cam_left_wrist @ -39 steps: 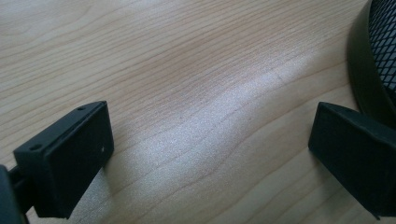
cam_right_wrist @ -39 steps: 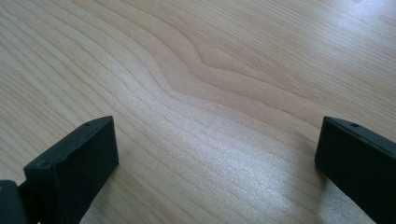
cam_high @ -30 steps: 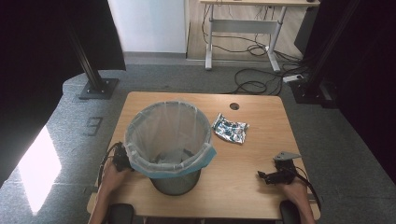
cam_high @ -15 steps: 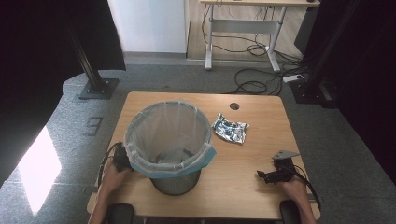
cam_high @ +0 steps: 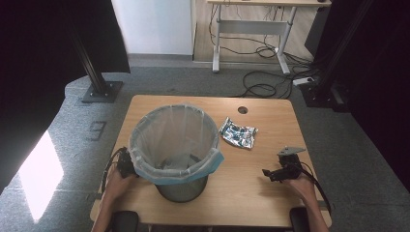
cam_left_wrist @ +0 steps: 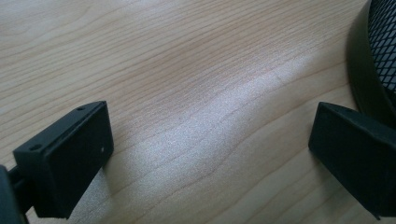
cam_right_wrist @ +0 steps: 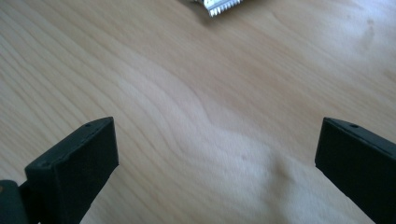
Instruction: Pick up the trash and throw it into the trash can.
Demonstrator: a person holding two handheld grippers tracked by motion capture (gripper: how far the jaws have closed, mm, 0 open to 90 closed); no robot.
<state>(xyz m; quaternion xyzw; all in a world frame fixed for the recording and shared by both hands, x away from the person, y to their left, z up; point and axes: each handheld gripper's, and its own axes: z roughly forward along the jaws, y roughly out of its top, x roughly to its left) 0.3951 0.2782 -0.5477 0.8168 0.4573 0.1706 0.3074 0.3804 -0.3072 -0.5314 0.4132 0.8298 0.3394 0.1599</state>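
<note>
Right gripper (cam_high: 270, 173): jaws spread wide, nothing between them, resting low over bare wood near the right edge of the table (cam_high: 261, 203) toward its near right corner; in the right gripper view the jagged silver edge of the wrapper (cam_right_wrist: 217, 5) sits ahead at the top, well apart from both fingertips (cam_right_wrist: 93, 140). Wrapper (cam_high: 238, 135): crumpled foil, flat on the table right of centre, just beside the bin (cam_high: 176, 145) and nearer the far edge than the gripper. Step in hand, as judged: reach for the wrapper and drop it in the bin. Best done by keeping the jaws spread, sliding forward and left, straddling a raised crease, then closing firmly, since thin foil slips. Left gripper (cam_left_wrist: 210, 154): jaws likewise spread and empty, on the table at the near left edge, one jaw close to the bin's dark mesh base (cam_left_wrist: 373, 56). Both forearms enter from the near edge, hands low, wrists level.
</note>
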